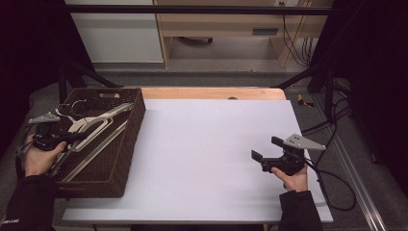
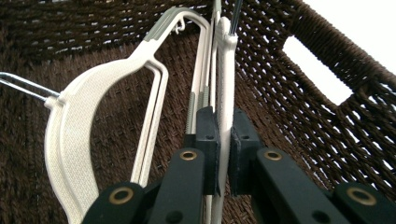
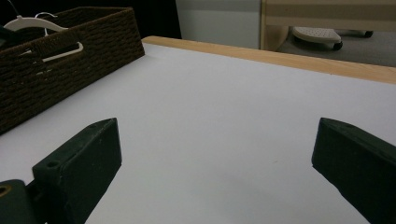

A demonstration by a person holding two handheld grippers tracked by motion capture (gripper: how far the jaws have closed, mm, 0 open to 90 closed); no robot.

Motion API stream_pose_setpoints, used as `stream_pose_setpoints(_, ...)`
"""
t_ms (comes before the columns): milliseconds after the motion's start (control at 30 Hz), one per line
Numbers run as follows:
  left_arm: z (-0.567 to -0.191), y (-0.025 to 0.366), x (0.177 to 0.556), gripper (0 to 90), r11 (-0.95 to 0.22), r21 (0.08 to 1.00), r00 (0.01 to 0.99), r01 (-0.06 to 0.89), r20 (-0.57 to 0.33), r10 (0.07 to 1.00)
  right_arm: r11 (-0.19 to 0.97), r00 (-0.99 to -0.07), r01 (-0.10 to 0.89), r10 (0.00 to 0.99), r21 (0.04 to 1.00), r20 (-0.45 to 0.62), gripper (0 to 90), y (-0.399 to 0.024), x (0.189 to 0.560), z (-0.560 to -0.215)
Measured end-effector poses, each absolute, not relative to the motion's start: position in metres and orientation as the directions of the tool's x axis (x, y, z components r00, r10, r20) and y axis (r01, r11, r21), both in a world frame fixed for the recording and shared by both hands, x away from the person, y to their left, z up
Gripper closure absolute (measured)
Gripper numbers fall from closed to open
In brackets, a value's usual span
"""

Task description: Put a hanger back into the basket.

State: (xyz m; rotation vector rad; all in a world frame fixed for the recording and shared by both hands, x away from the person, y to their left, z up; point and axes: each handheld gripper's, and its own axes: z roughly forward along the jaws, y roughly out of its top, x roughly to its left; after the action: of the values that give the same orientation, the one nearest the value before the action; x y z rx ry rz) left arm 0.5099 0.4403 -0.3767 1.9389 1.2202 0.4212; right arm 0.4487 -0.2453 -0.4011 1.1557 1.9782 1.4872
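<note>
A dark woven basket (image 1: 129, 139) at the table's left holds several white clothes hangers (image 1: 94, 126). My left gripper (image 1: 79, 137) reaches into it, shut on the thin bar of one white hanger (image 2: 225, 93), its pads (image 2: 207, 135) pressing on both sides. A second hanger (image 2: 88, 107) with a broad shoulder and metal hook lies to its left against the basket floor. My right gripper (image 1: 263, 149) is held over the white table (image 1: 207, 144) at the right, wide open with nothing between its jaws (image 3: 215, 158). The basket (image 3: 70, 65) sits far to its left.
The white sheet covers the table, with a wooden edge (image 1: 211, 93) at the back. Cables (image 1: 332, 183) trail off the right side. A cabinet and wooden furniture stand on the floor beyond.
</note>
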Motion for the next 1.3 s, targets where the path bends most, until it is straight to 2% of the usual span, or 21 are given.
stream_pose_setpoints(100,-0.379,0.441,0.511,84.0,-0.201,0.754,0.446,0.626,-0.135,0.885,0.09,-0.575,0.372,0.804,0.924,0.153,1.9,-0.245,0.449,-0.401)
stream_pose_setpoints(333,-0.383,0.447,0.516,80.8,-0.174,0.71,0.329,0.682,-0.085,0.94,0.09,-0.576,0.372,0.803,0.924,0.153,2.0,-0.245,0.449,-0.402)
stream_pose_setpoints(500,-0.389,0.453,0.52,71.2,-0.129,0.66,0.239,0.74,-0.078,0.968,0.092,-0.582,0.375,0.798,0.922,0.157,2.0,-0.245,0.449,-0.402)
stream_pose_setpoints(833,-0.391,0.454,0.518,53.6,-0.099,0.601,0.183,0.793,-0.079,0.98,0.091,-0.579,0.377,0.8,0.922,0.158,1.9,-0.245,0.45,-0.403)
stream_pose_setpoints(967,-0.388,0.454,0.514,43.6,-0.095,0.613,0.162,0.784,-0.055,0.985,0.086,-0.579,0.379,0.799,0.922,0.164,1.9,-0.246,0.449,-0.402)
stream_pose_setpoints(1100,-0.377,0.45,0.504,37.6,-0.088,0.657,0.171,0.749,-0.063,0.983,0.079,-0.58,0.376,0.797,0.923,0.168,1.8,-0.248,0.448,-0.401)
stream_pose_setpoints(1300,-0.355,0.429,0.487,30.0,-0.088,0.786,0.294,0.612,-0.123,0.948,0.066,-0.577,0.358,0.8,0.931,0.165,1.7,-0.253,0.445,-0.398)
